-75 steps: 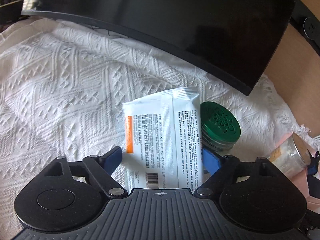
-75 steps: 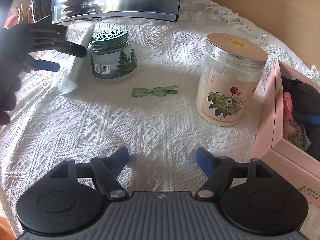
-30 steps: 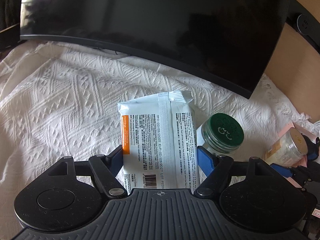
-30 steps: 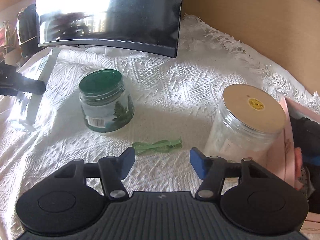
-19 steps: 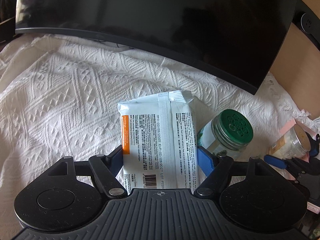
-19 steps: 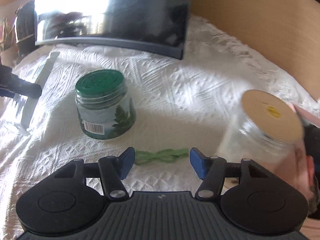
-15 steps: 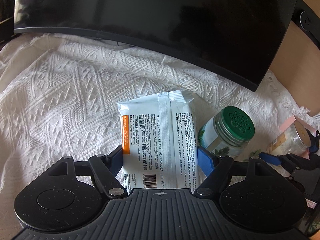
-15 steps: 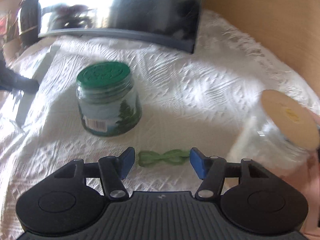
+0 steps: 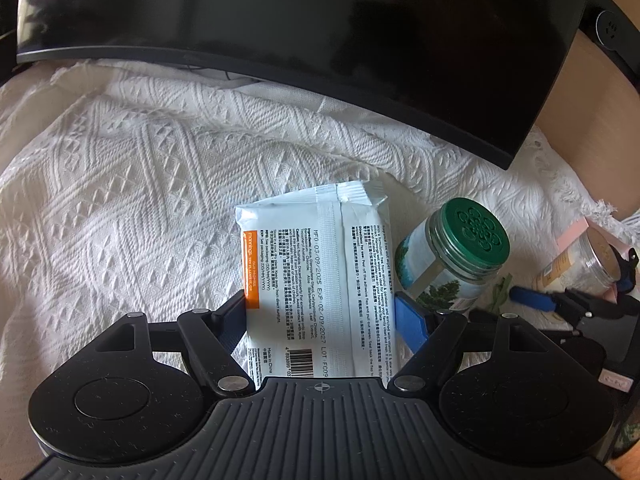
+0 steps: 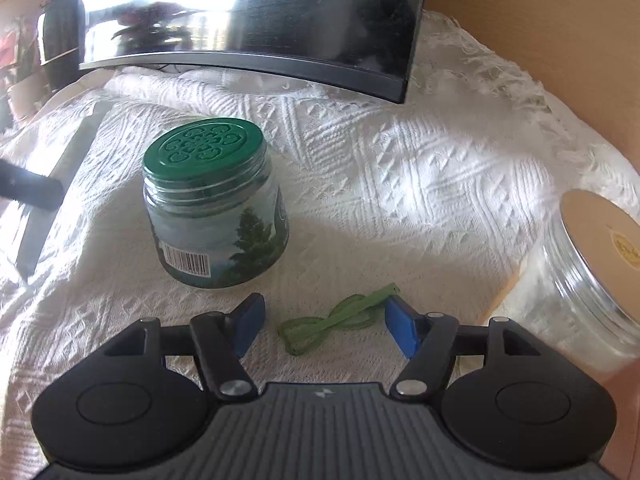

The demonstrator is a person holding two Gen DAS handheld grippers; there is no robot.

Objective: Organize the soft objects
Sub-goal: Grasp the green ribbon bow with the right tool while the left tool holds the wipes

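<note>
Left claw (image 9: 320,316) is pinching the wipes pack (image 9: 316,280), pads pressing both long edges, pack hanging clear above the white cloth (image 9: 140,184) on the desk. Grip unchanged vs. earlier frames; only the view has shifted, w/ the monitor (image 9: 280,20) sitting higher and the green-lidded jar (image 9: 452,256) now fully visible to the pack's right.

Right claw (image 10: 324,324) is standing spread, straddling the green ribbon (image 10: 336,318); jaws have just been opening wider, ribbon lying between them, pads not pressing it. Vs. 1 s ago the claw has come in and down: ribbon was ahead of the tips, now it is inside the gap. Clear jar (image 10: 588,276) w/ tan lid is at far right.

Judgement: pack is secured; ribbon pickup is lined up, squeeze not yet made. Thin flat ribbon may slip under the pads.
</note>
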